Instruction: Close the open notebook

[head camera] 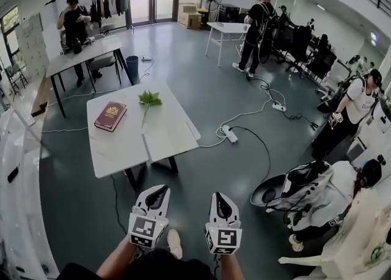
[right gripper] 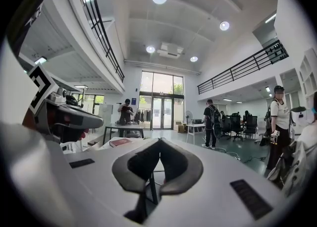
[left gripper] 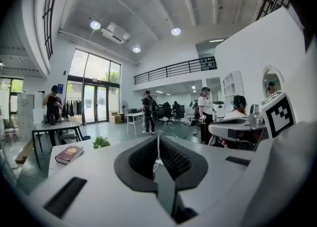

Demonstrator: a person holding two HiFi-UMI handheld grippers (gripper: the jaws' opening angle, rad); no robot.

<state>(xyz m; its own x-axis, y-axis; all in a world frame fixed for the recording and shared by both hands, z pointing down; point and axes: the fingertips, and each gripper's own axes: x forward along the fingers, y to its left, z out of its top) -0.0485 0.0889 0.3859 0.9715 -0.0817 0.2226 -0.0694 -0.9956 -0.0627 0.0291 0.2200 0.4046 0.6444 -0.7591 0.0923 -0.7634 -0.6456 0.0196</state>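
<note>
My left tool [head camera: 156,192] and right tool [head camera: 219,198], jaws together and empty, hover well short of the table [head camera: 122,147]; the open notebook [head camera: 166,141] lies at its near edge

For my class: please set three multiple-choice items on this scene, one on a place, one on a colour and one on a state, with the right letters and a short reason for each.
1. In the head view, where on the white table does the closed book lie?
A. left of the green sprig
B. right of the sprig
C. hanging over the near edge

2. What colour is the book's cover?
A. blue
B. dark red
C. yellow

3. How do the jaws of the right tool stand?
A. wide apart
B. clamped on the book
C. together, with nothing between them

Answers:
1 A: the book sits toward the table's left, with the sprig to its right.
2 B: the cover is dark red with a gold emblem.
3 C: the right gripper view shows the tips meeting, with the book far off on the table.
</note>
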